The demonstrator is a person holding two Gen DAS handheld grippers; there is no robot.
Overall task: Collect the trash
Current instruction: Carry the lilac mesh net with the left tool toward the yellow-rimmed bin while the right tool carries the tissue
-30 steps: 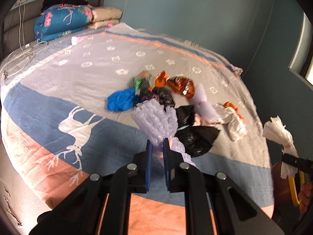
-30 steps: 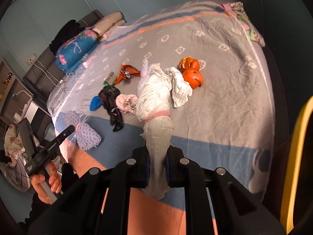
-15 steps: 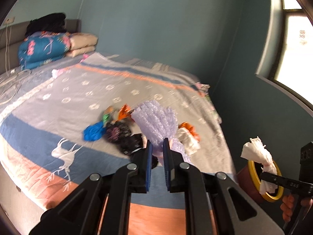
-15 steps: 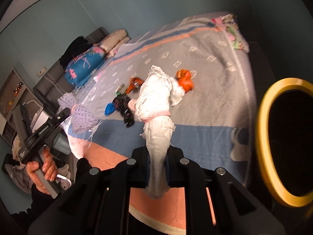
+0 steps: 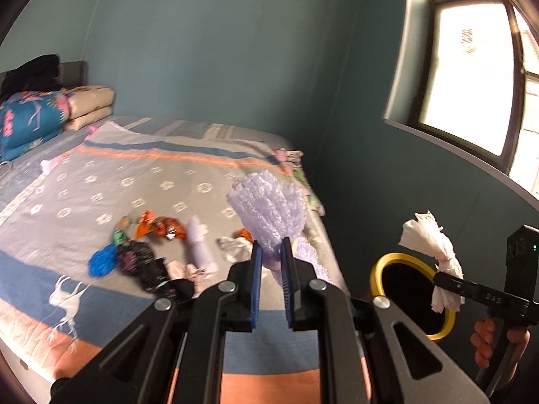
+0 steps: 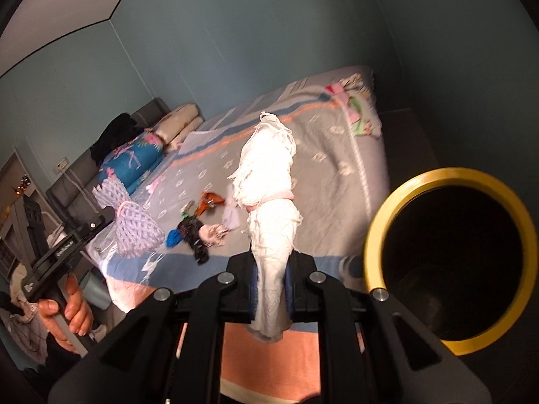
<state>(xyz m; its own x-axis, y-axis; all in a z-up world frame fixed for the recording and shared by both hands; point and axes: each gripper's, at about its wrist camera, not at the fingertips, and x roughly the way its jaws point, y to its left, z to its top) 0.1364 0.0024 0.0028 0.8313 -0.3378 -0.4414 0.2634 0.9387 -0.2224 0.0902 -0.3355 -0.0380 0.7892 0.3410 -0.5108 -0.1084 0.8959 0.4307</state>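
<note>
Reading "DAS" on right gripper body | tissue wad clamped | left gripper clamped on foam net | bin interior dark right of jaws

Home bedroom: patterned bed, folded quilts (stacked at headboard), teal walls, window at right.

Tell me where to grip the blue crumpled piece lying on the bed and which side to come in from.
Pinch the blue crumpled piece across its bunched middle, probably from above. It lies low on the blanket, and a black bag touches its right edge, so set the fingers front to back, clear of that bag. Both grippers are full now.
</note>
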